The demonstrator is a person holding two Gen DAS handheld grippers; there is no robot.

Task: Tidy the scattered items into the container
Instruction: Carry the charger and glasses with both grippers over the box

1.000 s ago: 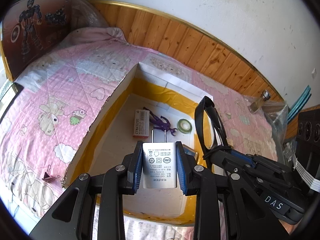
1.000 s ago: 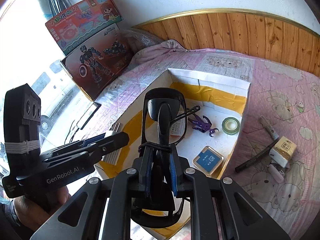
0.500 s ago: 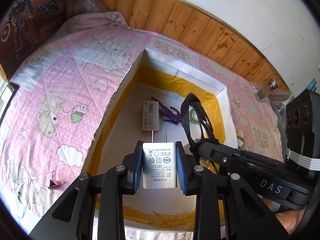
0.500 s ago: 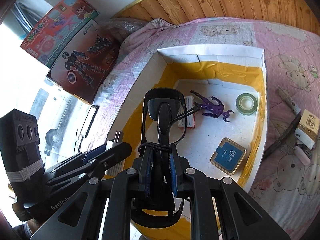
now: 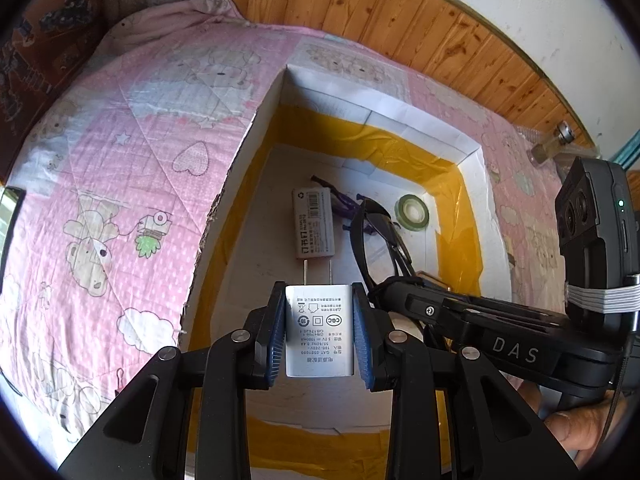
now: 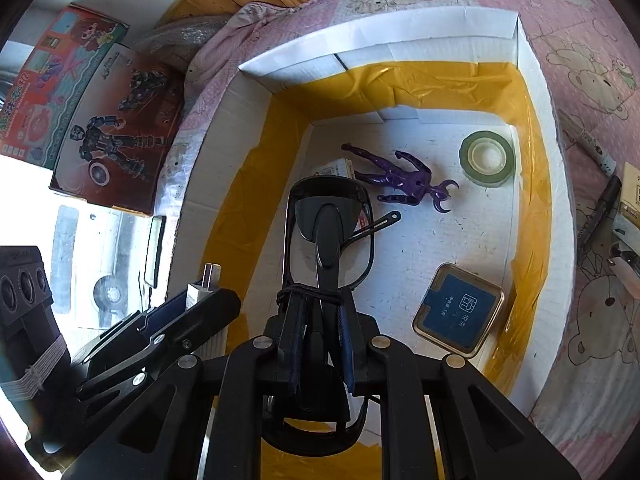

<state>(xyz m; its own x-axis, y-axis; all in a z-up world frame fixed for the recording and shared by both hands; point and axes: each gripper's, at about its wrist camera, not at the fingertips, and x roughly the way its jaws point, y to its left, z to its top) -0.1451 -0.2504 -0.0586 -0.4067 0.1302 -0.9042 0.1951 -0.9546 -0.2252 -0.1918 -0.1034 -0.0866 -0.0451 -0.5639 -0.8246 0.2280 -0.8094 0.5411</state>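
My left gripper [image 5: 319,332] is shut on a white plug adapter [image 5: 319,330], prongs forward, held over the near part of the open cardboard box [image 5: 256,128]. My right gripper [image 6: 320,340] is shut on black folded glasses [image 6: 328,216] tied with a thin cord, also above the box [image 6: 380,36]. In the left wrist view the glasses [image 5: 362,240] and the right gripper [image 5: 384,292] reach in from the right. On the box floor lie a staples box [image 5: 314,224], a purple figure [image 6: 404,180], a green tape roll [image 6: 486,158] and a blue-topped tin [image 6: 460,312].
The box sits on a pink quilted bedcover [image 5: 120,160] against a wooden wall panel [image 5: 360,12]. Toy boxes [image 6: 108,128] lean at the head of the bed. Markers [image 6: 596,216] and small items lie on the cover right of the box. A glass bottle [image 5: 554,144] lies far right.
Both grippers have come down and forward over the box with their loads, so the box interior fills more of each view. The right gripper rolled as it came in.
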